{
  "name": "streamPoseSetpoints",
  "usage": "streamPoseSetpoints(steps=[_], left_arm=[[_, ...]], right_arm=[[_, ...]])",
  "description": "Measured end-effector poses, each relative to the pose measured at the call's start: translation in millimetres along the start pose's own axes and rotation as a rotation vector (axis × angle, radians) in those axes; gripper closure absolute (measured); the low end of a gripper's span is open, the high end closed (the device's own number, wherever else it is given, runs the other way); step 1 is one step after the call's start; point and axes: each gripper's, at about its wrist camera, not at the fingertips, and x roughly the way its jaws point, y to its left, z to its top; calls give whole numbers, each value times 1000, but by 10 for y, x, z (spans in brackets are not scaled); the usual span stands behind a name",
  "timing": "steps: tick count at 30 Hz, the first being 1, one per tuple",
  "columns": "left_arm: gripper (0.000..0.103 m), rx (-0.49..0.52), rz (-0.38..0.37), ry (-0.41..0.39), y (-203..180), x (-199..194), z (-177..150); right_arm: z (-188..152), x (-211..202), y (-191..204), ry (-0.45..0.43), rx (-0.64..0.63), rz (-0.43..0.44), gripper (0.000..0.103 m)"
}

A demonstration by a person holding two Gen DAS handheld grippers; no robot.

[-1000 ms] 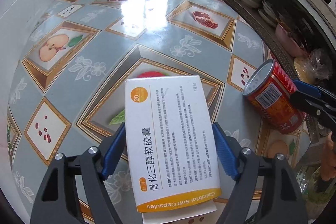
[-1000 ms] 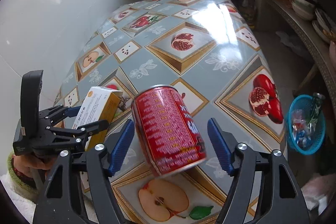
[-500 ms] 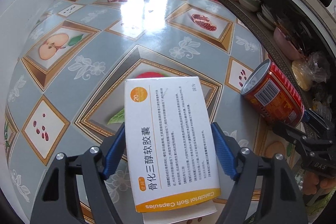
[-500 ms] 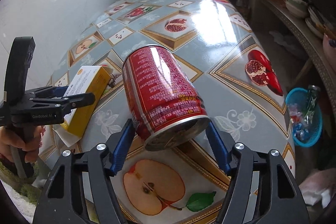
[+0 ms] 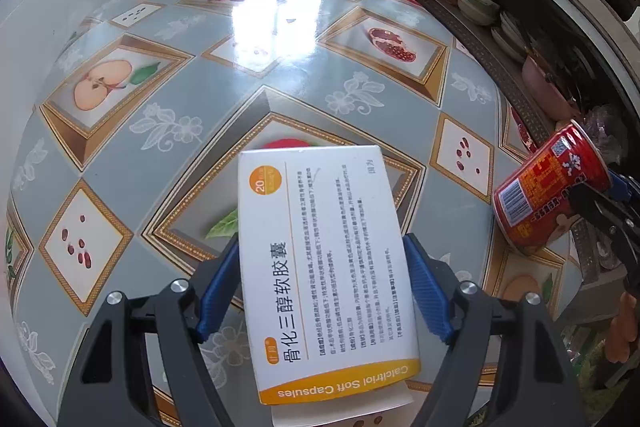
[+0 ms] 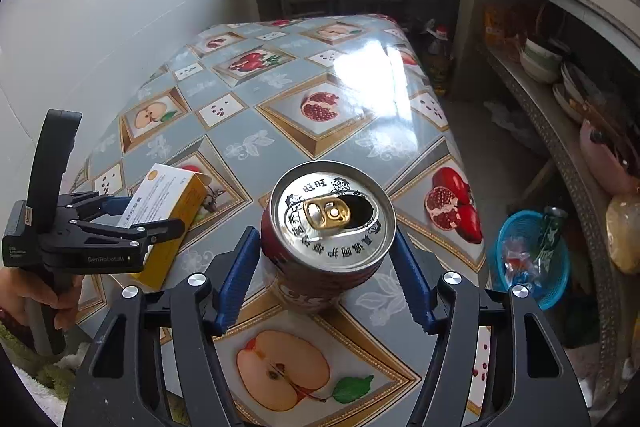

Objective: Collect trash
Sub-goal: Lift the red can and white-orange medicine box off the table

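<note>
My left gripper [image 5: 325,287] is shut on a white and orange capsule box [image 5: 324,267] and holds it above the table's near edge. The box also shows in the right wrist view [image 6: 168,211], with the left gripper [image 6: 132,223] around it. My right gripper [image 6: 324,267] is shut on a red drink can [image 6: 328,227], its opened silver top facing the camera. The can shows at the right in the left wrist view [image 5: 548,195]. A blue trash basket [image 6: 532,259] holding wrappers stands on the floor right of the table.
The table [image 6: 320,95] has a glossy fruit-patterned cloth [image 5: 256,67]. A white wall runs along its left side. Shelves with bowls and pots [image 6: 560,75] stand to the right. A dark bottle [image 6: 550,227] sticks out of the basket.
My right gripper has tipped the can from lying sideways to its open top facing the camera, and moved back. The left gripper with the box has hardly moved.
</note>
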Motion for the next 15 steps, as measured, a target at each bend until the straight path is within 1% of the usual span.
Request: streamPoseSetpoints(steps=[7,10,12,15], left_arm=[[24,25,33,9,-40,66,76],[24,38,56,4,-60,95,110],[24,44,64,-1,-66,103,115],[24,56,73,-10,-81,103,97]], right_arm=[[75,56,90,11,-13,-23,40],[97,81,71,28,19,21,39],[104,106,53,39,42,55,36],[94,145,58,49,65,65,36]])
